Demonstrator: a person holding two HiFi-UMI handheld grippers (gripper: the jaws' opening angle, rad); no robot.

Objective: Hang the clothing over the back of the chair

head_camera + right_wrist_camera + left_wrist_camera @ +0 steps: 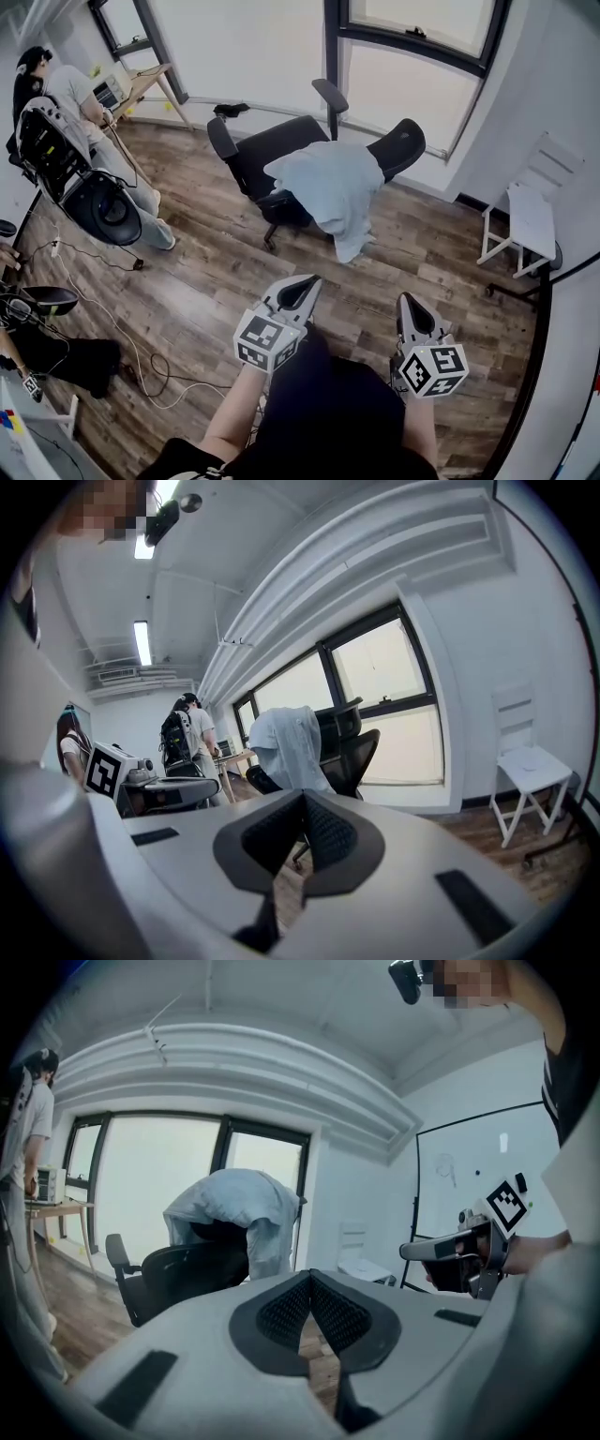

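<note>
- Both closed, empty: left tongs [302,289], right tongs [409,306].
- Clothing [330,186] drapes the chair [405,145] back, well ahead of me; left tongs slightly nearer, I judge.

We get bright daylight from the windows [412,84], blown out to white glare, plus a ceiling tube light [142,641]. Shadows under the chair [267,150] look soft. Fisheye edges bend and darken.

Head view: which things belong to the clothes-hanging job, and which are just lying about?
Job: blue clothing, black office chair, left gripper, right gripper.
Just about: white chair, wooden desk, bystander.
</note>
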